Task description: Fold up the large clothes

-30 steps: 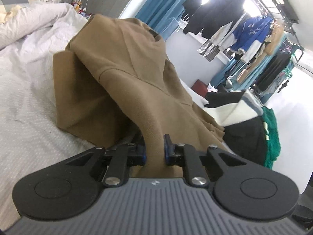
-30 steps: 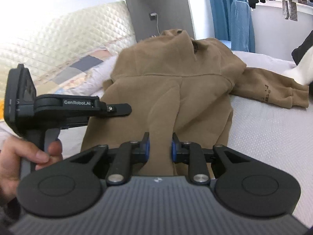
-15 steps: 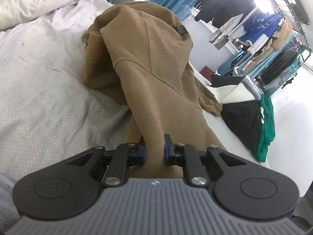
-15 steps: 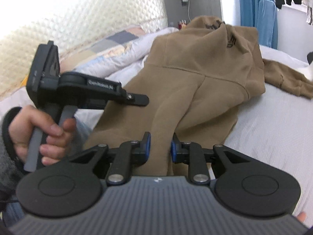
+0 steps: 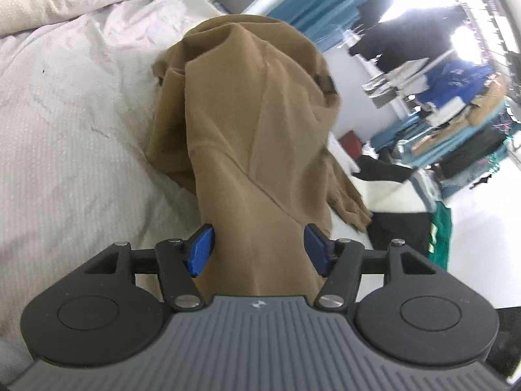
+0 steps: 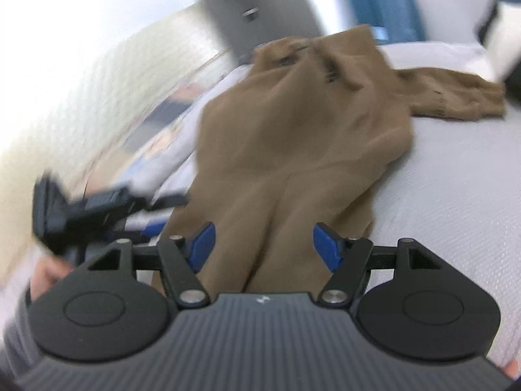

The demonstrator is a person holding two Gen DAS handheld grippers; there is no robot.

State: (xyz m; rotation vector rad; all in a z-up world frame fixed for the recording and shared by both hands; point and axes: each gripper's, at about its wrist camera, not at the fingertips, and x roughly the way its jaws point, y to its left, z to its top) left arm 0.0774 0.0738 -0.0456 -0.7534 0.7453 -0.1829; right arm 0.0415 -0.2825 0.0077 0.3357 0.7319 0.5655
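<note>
**A:** Brown hoodie (image 5: 257, 150) is heaped on the bed (image 5: 65, 150), bunched into a tall lump, with fabric running down between both sets of tongs. Left tongs (image 5: 259, 249) are spread wide, blue pads (image 5: 202, 249) on either side of the cloth, not pinching it. The right tongs (image 6: 263, 249) are the same: released, pads apart, fabric lying loose between them.

**B:** Where's each one relative to the hoodie?

**A:** Both sit low at its near hem, pointing up along the body toward the hood. In the right wrist view the left gripper shows as a dark blur just left of the hoodie, with the person's hand (image 6: 45, 275) below it. That frame is smeared, so fine detail is hard to make out.

**B:** Anything around it?

**A:** One sleeve (image 6: 452, 97) lies flat on the bed to the right of the hoodie. Left of it there's a quilted headboard (image 6: 97, 107) and a patchwork pillow, blurry. Beyond the hoodie's right side in the left wrist view: a pile of black, white and green clothes (image 5: 413, 208) at the bed's edge, and a rack of hanging clothes (image 5: 456, 75) further off, well apart from it.
</note>
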